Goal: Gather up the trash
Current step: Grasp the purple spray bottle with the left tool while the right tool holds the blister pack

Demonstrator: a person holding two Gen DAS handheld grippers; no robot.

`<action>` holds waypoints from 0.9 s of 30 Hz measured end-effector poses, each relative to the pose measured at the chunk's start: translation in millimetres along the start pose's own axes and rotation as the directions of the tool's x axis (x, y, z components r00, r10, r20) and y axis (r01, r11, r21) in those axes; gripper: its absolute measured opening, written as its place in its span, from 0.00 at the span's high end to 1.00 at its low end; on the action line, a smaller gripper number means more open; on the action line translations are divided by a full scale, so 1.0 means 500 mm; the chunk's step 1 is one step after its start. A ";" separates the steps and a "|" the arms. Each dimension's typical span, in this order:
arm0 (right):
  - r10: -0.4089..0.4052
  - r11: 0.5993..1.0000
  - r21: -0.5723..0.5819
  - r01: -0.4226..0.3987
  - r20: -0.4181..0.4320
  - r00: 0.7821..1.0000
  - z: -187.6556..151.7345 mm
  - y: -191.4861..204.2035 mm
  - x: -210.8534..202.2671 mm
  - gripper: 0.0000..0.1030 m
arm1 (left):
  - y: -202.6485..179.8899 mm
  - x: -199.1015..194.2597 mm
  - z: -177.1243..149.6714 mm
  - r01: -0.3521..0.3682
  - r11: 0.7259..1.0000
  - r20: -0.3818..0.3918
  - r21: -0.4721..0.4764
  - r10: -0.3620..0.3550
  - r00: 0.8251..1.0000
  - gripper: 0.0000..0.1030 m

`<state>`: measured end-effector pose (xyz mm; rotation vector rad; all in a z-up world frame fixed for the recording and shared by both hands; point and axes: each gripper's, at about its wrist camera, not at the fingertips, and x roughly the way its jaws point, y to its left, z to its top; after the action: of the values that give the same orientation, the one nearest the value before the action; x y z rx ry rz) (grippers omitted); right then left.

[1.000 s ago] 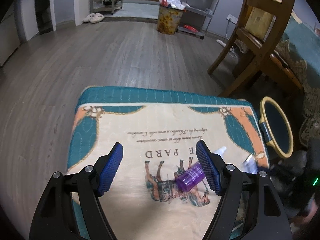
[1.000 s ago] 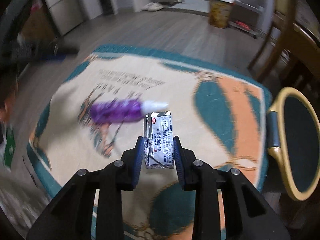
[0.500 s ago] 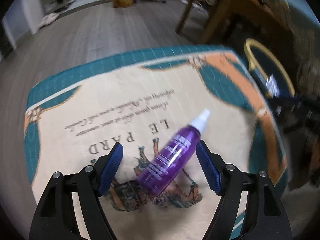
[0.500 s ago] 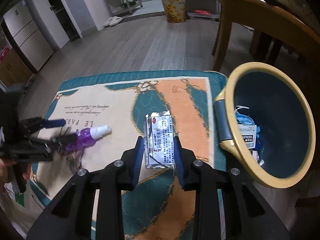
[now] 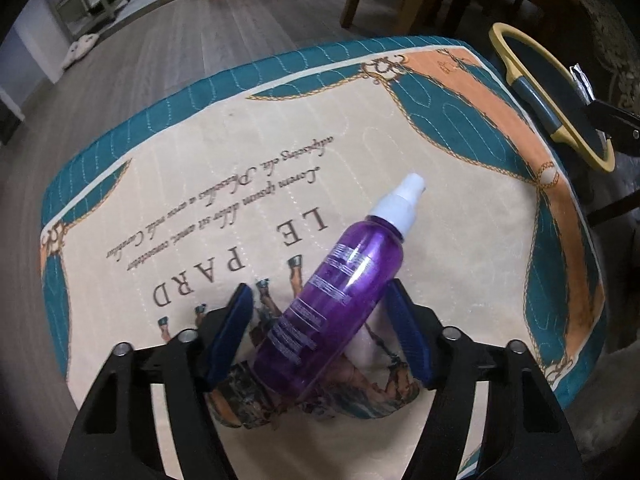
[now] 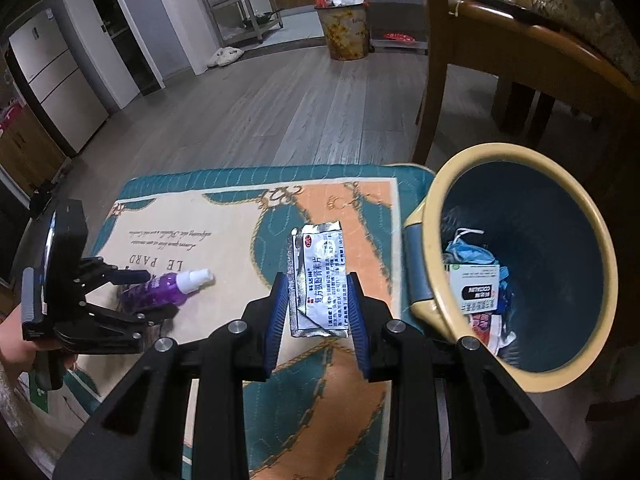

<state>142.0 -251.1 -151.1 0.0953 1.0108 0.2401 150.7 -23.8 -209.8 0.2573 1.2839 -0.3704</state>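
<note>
A purple spray bottle (image 5: 336,296) with a white cap lies on the printed rug (image 5: 240,152). My left gripper (image 5: 320,312) is open, its blue pads on either side of the bottle's body, not closed on it. The bottle also shows in the right wrist view (image 6: 160,290) with the left gripper (image 6: 132,292) around it. My right gripper (image 6: 318,296) is shut on a silver foil packet (image 6: 320,276), held above the rug just left of the yellow-rimmed blue bin (image 6: 432,292), which holds several pieces of trash. The bin's rim shows in the left wrist view (image 5: 520,64).
A wooden chair (image 6: 480,60) stands behind the bin. A patterned waste basket (image 6: 346,32), metal shelves (image 6: 248,4) and slippers (image 6: 226,54) are across the wooden floor. A fridge (image 6: 52,76) stands at the left.
My left gripper has moved down onto the purple bottle, which now lies between its pads. My right gripper has carried the foil packet towards the bin.
</note>
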 end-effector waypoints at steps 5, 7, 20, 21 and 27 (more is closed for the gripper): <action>0.000 0.999 0.035 -0.001 0.004 1.000 0.011 -0.023 0.001 0.72 | 0.029 -0.013 -0.003 0.019 0.999 0.004 -0.027 -0.019 1.000 0.48; 0.004 0.999 0.042 -0.004 0.002 1.000 0.012 -0.027 0.004 0.72 | 0.035 -0.013 -0.003 0.022 0.999 -0.002 -0.039 -0.022 1.000 0.51; 0.012 0.998 0.054 -0.013 0.033 0.999 0.027 -0.039 -0.027 0.72 | 0.031 -0.037 0.007 0.019 0.999 0.025 -0.035 -0.018 1.000 0.67; 0.011 0.998 0.060 -0.013 0.046 0.999 0.033 -0.046 -0.038 0.72 | 0.034 -0.041 0.012 0.019 0.999 0.033 -0.040 -0.018 0.999 0.67; 0.012 0.996 0.082 -0.019 0.091 0.996 0.050 -0.094 -0.113 0.72 | 0.038 -0.070 0.026 0.037 0.997 0.085 -0.064 -0.032 0.996 0.67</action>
<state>141.8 -309.7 -100.0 0.1875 0.9299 0.2065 161.7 -7.0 -173.1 0.1623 1.2169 -0.3642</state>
